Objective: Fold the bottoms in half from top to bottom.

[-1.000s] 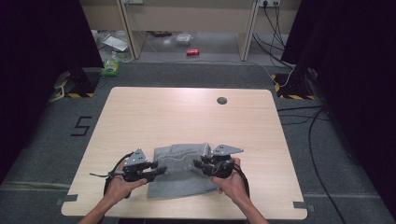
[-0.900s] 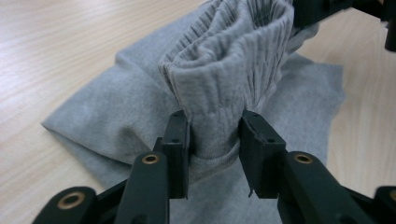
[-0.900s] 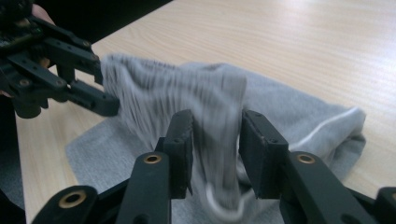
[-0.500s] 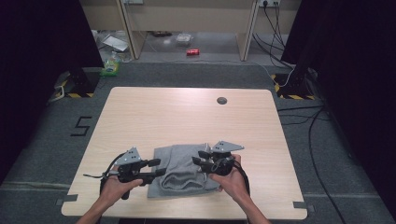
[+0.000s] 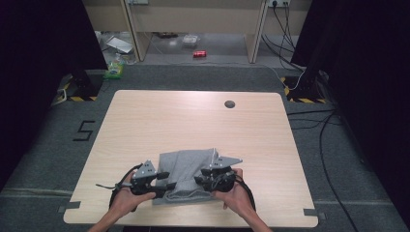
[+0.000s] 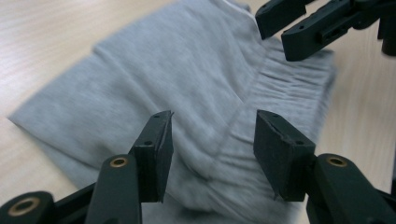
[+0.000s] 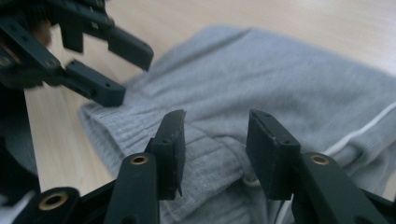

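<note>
Item: folded grey knit garment with ribbed waistband [image 5: 186, 175], near front edge of pale wooden table [image 5: 193, 121]; my left gripper [image 6: 212, 140] and right gripper [image 7: 215, 144] — jaws just opening, apart, cloth released; next, regrip evenly, avoid bunching.

A grey knit garment [image 5: 186, 174] lies folded into a rough rectangle, flat at the lower centre of the frame near the bench's near edge. It has a gathered, ribbed band [image 7: 135, 128] and a thin white stripe [image 7: 369, 126].
</note>
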Demonstrator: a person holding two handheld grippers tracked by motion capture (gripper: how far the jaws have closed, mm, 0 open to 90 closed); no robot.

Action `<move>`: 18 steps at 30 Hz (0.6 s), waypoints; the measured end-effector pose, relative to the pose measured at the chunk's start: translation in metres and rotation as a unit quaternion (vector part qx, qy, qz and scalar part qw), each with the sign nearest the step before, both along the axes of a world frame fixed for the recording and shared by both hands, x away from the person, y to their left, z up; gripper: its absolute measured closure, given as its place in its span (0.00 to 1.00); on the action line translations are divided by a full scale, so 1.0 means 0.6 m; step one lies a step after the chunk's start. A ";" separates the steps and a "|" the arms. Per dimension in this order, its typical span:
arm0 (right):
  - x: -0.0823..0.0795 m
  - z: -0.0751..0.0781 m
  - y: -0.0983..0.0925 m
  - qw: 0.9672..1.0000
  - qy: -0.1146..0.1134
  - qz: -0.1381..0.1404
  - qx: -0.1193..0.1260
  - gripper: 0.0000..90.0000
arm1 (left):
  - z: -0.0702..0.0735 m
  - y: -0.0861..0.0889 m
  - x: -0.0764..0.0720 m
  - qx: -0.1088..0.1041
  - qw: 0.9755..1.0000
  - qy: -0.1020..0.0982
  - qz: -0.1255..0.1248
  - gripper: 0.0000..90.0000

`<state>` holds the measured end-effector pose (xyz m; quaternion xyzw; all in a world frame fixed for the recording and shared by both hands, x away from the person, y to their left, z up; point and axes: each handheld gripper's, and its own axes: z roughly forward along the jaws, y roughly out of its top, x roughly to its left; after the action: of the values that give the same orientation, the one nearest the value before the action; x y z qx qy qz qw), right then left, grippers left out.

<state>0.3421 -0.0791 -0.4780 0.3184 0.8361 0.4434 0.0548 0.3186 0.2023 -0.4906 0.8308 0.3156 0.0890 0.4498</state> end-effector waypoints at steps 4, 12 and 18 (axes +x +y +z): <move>-0.028 -0.023 0.001 0.999 -0.019 0.004 -0.044 0.62 | -0.018 -0.011 -0.030 0.038 0.999 -0.015 -0.010 0.52; -0.032 -0.029 0.003 0.998 -0.021 -0.008 -0.050 0.51 | -0.013 -0.011 -0.031 0.033 0.999 -0.019 -0.005 0.51; -0.016 -0.003 -0.009 1.000 -0.018 -0.022 -0.002 0.43 | 0.014 0.004 -0.012 -0.007 1.000 -0.013 0.012 0.45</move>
<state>0.3327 -0.0847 -0.4795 0.3286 0.8286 0.4461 0.0806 0.3115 0.2047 -0.4820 0.8223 0.3204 0.1028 0.4588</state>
